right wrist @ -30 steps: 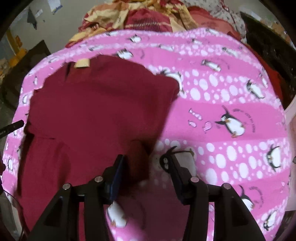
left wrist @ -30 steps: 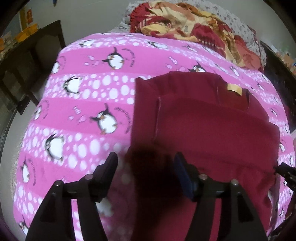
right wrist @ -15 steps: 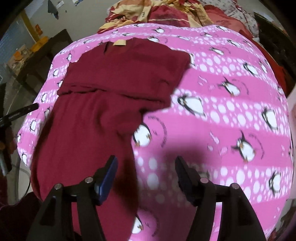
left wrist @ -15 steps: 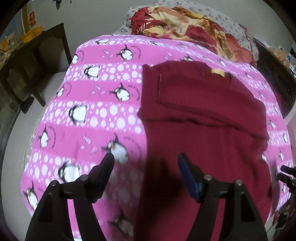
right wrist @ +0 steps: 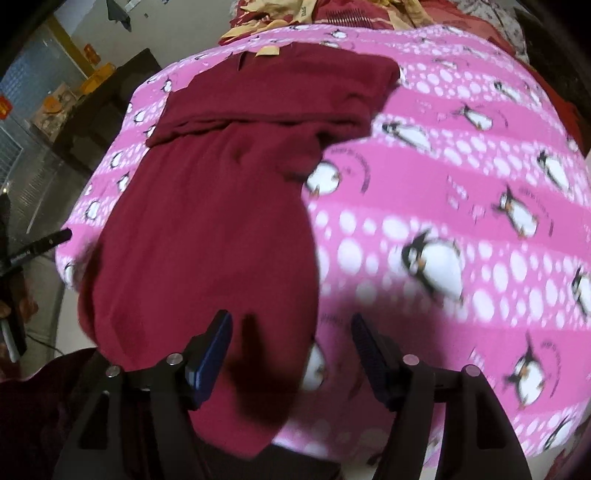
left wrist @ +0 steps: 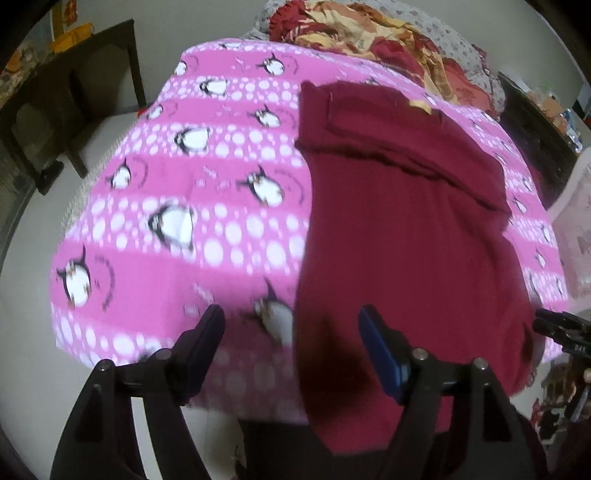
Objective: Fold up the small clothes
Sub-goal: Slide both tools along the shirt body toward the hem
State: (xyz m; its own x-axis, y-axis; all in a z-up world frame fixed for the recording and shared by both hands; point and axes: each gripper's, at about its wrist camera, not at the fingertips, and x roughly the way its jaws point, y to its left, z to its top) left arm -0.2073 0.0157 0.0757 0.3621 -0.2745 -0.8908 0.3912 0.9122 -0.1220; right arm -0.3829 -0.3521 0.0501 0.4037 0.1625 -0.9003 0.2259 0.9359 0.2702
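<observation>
A dark red garment (left wrist: 399, 229) lies lengthwise on a pink penguin-print blanket (left wrist: 207, 206). Its far part is folded over, with a yellow neck label (left wrist: 419, 104) on top, and its near end hangs over the bed's front edge. My left gripper (left wrist: 291, 347) is open and empty above the garment's near left edge. The garment also shows in the right wrist view (right wrist: 207, 221) on the blanket (right wrist: 461, 192). My right gripper (right wrist: 291, 345) is open and empty above the garment's near right edge. The right gripper's tip (left wrist: 557, 326) shows at the left view's right edge.
A heap of red and yellow bedding (left wrist: 373, 33) lies at the bed's far end. A dark wooden table (left wrist: 66, 85) stands to the left of the bed. The left gripper's tip (right wrist: 40, 245) shows at the right view's left edge. Pale floor (left wrist: 26, 295) lies left.
Both grippers have pulled back toward the bed's near edge and risen. More of the garment's lower part and the blanket's front edge now shows. Both stay open.
</observation>
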